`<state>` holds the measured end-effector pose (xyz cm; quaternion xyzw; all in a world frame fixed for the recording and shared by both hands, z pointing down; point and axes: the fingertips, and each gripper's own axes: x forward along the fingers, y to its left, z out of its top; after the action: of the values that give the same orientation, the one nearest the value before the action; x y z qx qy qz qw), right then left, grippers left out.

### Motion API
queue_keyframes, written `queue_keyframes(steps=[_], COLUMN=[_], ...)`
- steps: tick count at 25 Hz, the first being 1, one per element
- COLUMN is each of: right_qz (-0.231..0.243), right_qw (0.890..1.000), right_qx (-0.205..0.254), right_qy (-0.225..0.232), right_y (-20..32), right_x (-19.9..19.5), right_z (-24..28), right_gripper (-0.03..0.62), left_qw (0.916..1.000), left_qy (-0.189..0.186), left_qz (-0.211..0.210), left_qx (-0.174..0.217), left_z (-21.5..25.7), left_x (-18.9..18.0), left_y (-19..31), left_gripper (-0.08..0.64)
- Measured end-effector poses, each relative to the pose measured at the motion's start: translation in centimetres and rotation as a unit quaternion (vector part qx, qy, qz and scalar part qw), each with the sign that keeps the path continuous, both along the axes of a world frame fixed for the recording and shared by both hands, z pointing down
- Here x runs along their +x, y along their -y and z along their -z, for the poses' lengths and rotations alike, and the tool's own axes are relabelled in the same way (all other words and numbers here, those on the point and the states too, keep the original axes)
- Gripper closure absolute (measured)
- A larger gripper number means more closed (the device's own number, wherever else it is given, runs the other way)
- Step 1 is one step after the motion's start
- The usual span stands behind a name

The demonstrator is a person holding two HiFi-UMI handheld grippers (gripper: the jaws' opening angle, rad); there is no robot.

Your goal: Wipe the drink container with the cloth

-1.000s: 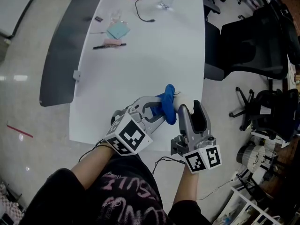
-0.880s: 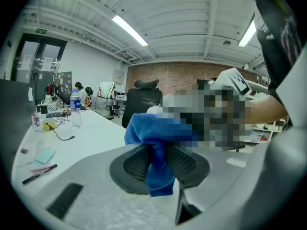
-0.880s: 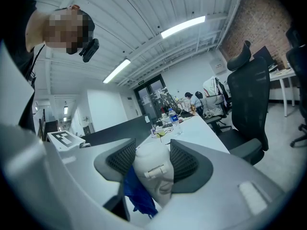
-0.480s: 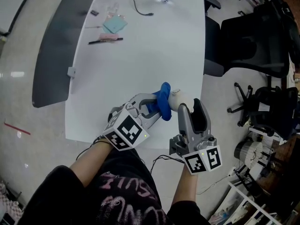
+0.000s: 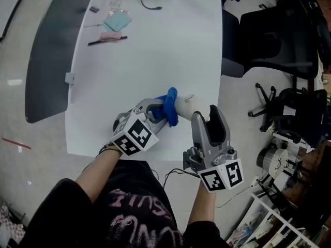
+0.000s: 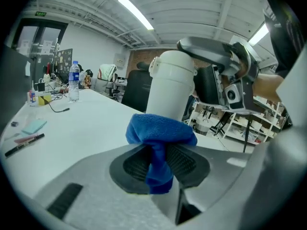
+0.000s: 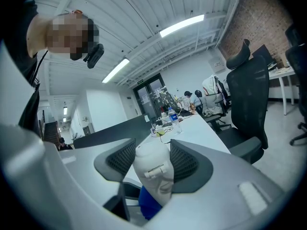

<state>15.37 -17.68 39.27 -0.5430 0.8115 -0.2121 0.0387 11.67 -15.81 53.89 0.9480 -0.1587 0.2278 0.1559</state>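
Observation:
A white drink container (image 5: pixel 187 104) (image 6: pixel 170 85) (image 7: pixel 152 170) is held above the near edge of the white table (image 5: pixel 150 50), pinched between the jaws of my right gripper (image 5: pixel 204 119) (image 7: pixel 152 162). My left gripper (image 5: pixel 158 112) (image 6: pixel 158 164) is shut on a bunched blue cloth (image 5: pixel 170 105) (image 6: pixel 160 138) (image 7: pixel 149 204). The cloth presses against the container's lower side, left of it in the head view. The two grippers stand close together, facing each other.
At the table's far end lie a teal note pad (image 5: pixel 117 20), a pen (image 5: pixel 106 39), a black cable (image 5: pixel 146 1) and a water bottle (image 6: pixel 73 80). Black office chairs (image 5: pixel 269 32) stand right of the table. Shelving (image 5: pixel 282 216) stands at the lower right.
Both grippers, with cloth and container, have shifted up and left in the head view as the head turned. The cloth stays pressed to the container; both grips hold.

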Motion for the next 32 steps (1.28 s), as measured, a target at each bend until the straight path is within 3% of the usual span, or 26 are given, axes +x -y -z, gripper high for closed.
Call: queue_keyframes(steps=[5,19,22,32], right_qz=[0.001,-0.007,-0.022,-0.088], right_qw=[1.000,1.000,1.000,0.995], right_qx=[0.001,0.000,0.008,0.014], right_qy=[0.001,0.001,-0.010,-0.041], right_y=[0.0,0.0,0.0,-1.7], right_x=[0.0,0.3,0.8,3.6], right_z=[0.0,0.0,0.7,1.0], right_gripper=[0.356,0.359,0.428,0.572], left_qw=[0.9996,0.9996,0.9996,0.9997], left_qy=[0.017,0.024,0.025,0.022], left_qz=[-0.022,-0.005,-0.003,0.007], left_qx=[0.002,-0.015,-0.012,0.002], left_z=[-0.8,-0.7,-0.4,0.9], left_x=[0.2,-0.2,-0.4,-1.4], left_y=[0.1,-0.2,-0.1,0.1], left_gripper=[0.463,0.466,0.466,0.466])
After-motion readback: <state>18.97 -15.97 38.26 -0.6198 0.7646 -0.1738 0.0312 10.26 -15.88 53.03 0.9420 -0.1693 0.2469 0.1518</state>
